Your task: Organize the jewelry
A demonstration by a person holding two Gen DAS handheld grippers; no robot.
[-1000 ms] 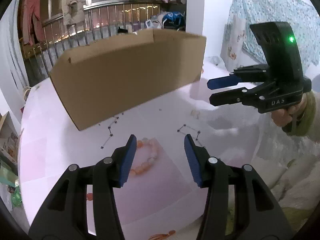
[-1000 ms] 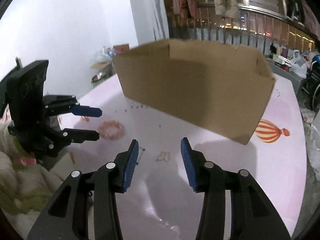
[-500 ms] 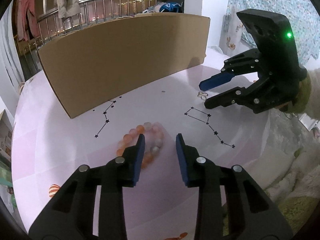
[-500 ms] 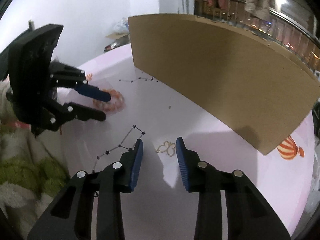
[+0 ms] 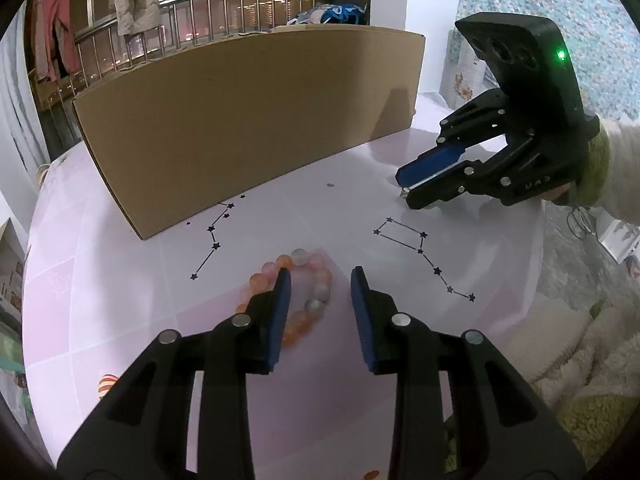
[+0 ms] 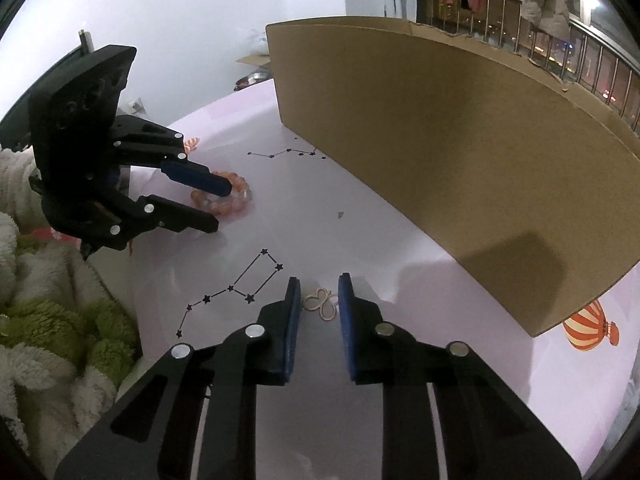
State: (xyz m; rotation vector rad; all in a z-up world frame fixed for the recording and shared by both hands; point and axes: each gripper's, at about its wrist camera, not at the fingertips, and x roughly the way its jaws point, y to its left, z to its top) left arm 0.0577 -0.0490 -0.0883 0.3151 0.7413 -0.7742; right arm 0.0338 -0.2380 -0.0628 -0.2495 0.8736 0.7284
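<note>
Two pick-ups are in hand at once on the pink bench (image 5: 120,280); each piece of jewelry is being straddled but, as far as can be judged, neither is yet lifted. The left tongs (image 5: 320,276) are set over the beaded bracelet (image 5: 316,300), which lies flat on the bench near the cardboard box (image 5: 248,128); their jaws have just been closing and stand partly spread, one blue pad inside the ring of beads, the other outside it, the far arc of beads between them but not visibly pressed. The right tongs (image 6: 319,286) are lowered over the small gold butterfly-shaped piece (image 6: 322,304), which lies on the bench beside a printed constellation (image 6: 240,288); their jaws have just been closing and are narrowed around it, a slight gap being seen on each side. The next move is judged to call for a full squeeze on both; the thin flat piece must be caught at its edges, or it may be slid aside; then both would be carried to the box.
</note>
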